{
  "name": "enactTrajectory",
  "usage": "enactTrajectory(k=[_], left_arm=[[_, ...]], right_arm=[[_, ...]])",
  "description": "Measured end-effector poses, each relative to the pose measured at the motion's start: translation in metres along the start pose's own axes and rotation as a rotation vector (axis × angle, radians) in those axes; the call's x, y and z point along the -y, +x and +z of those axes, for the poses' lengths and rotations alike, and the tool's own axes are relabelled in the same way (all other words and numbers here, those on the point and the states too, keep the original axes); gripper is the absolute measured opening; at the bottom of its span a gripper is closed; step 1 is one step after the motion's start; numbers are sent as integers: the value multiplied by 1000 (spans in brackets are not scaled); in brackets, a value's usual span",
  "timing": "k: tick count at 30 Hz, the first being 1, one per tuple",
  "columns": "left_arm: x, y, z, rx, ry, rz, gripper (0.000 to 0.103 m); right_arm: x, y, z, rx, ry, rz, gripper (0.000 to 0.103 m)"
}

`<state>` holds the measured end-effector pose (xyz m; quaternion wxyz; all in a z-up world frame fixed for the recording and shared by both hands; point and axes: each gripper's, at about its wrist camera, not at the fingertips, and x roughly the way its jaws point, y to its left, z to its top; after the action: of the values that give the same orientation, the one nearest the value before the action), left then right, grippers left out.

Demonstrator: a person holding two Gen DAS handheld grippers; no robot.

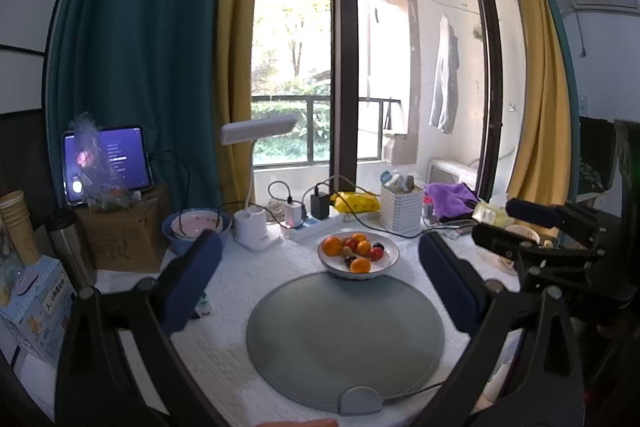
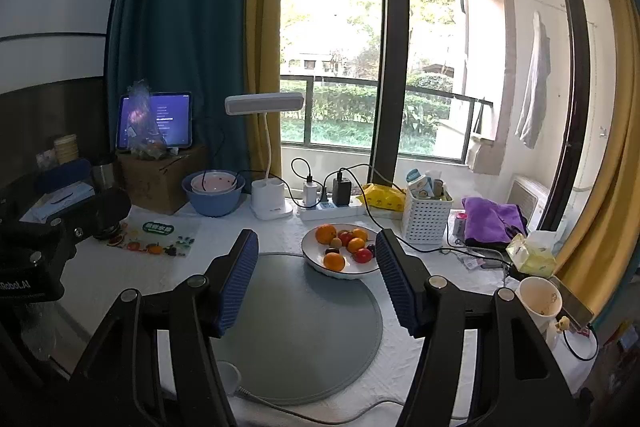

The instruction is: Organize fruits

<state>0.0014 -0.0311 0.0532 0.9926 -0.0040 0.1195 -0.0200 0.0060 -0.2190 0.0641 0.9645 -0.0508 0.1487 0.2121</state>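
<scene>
The left gripper has its two blue fingers spread wide, and nothing is between them. Under the gap lies a round grey mat on the white tablecloth. Just beyond the fingertips, at the far edge of the mat, stands a white bowl with the fruits: oranges, some red ones and some dark ones.

The right gripper is also wide apart and holds nothing. The same bowl is a little ahead of its ribbed pads, closer to the right finger, and the fruits lie inside it.

Further behind the bowl are a white power strip with chargers, a white desk lamp, a blue basin and a white basket. To the right of the right finger stands a white cup.
</scene>
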Motion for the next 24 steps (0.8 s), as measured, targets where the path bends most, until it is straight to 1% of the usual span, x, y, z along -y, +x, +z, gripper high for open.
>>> enactTrajectory(k=[24], left_arm=[[-1, -2, -2, -2, 5, -5, 100]], right_arm=[[2, 0, -2, -5, 7, -3, 64]])
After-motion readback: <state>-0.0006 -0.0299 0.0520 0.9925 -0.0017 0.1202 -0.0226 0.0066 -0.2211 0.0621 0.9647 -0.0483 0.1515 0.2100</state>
